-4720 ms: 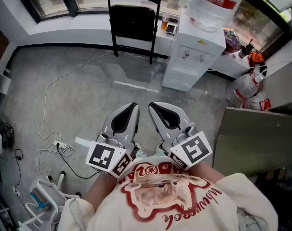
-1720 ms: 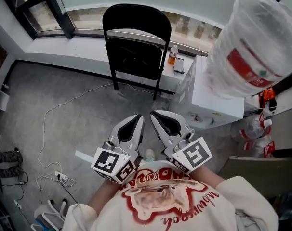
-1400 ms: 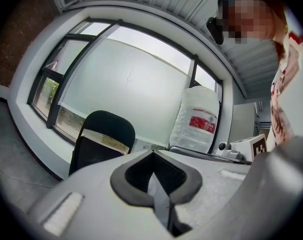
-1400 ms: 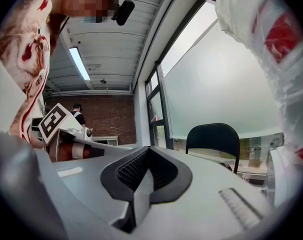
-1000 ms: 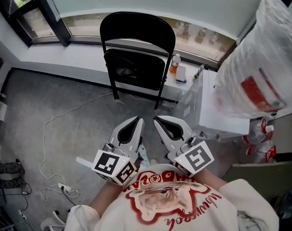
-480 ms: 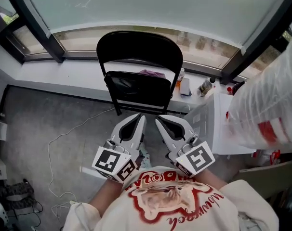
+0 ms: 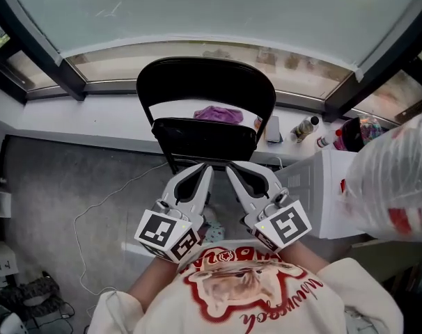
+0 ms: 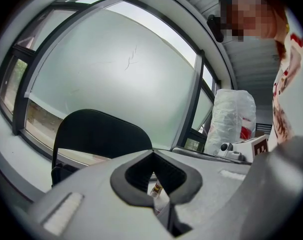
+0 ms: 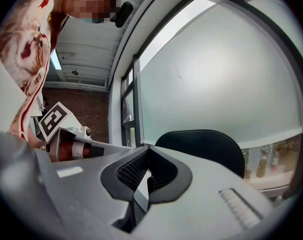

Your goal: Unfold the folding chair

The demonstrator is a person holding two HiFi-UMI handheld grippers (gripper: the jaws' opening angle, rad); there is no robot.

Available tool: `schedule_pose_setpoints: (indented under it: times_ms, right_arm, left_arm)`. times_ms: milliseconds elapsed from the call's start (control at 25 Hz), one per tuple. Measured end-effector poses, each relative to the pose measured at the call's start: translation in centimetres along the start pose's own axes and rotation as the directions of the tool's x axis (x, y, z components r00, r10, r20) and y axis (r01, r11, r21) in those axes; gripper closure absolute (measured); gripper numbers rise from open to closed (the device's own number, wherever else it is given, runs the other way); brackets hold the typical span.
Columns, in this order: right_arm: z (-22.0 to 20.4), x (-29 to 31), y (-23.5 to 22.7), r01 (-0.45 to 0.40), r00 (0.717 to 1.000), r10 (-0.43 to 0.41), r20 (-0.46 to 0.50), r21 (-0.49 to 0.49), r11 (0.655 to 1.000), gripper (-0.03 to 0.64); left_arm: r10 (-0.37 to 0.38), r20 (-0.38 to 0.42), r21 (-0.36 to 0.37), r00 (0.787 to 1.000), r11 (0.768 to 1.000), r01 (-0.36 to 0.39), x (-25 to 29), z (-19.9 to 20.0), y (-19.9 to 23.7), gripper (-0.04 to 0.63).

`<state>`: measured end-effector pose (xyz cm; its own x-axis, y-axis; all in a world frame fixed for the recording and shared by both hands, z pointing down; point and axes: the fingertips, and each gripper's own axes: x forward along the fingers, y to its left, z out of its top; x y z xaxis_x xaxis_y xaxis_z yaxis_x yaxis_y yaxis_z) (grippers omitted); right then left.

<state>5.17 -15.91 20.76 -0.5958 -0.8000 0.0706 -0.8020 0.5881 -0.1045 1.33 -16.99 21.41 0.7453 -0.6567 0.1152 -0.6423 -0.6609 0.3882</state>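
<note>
Standing upright and apparently still folded at 12 o'clock, the folding chair (image 7: 205, 92) faces both grippers squarely — left gripper (image 7: 202, 172) and right gripper (image 7: 235, 172), each closed on nothing, equally near it.

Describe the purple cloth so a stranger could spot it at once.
Under the frosted window runs a white sill, with a black chair before it. The cloth lies on the sill, showing through the gap between the chair's back and seat. It alone is purple and crumpled; the bottles sit further right.
</note>
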Motion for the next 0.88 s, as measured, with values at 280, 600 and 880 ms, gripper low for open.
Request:
schedule_pose_setpoints:
  times_ms: [280, 600, 880]
  right_arm:
    - [-0.1, 1.1, -2.9, 0.075, 0.997, -0.075, 0.025, 0.011, 0.997, 0.595]
    - [-1.7, 0.7, -6.8, 0.097, 0.995, -0.096, -0.037, 0.024, 0.995, 0.595]
    - [-2.8, 0.9, -9.4, 0.127, 0.990, -0.126, -0.061, 0.012, 0.992, 0.594]
  left_arm:
    - [0.002, -0.038, -0.030, 0.999, 1.000, -0.003, 2.3, -1.2, 2.2, 0.595]
    - [0.069, -0.010, -0.077, 0.998, 0.995, -0.070, 4.3, -1.4, 3.2, 0.595]
    - [0.178, 0.010, -0.197, 0.984, 0.965, -0.172, 4.9, -2.1, 5.9, 0.594]
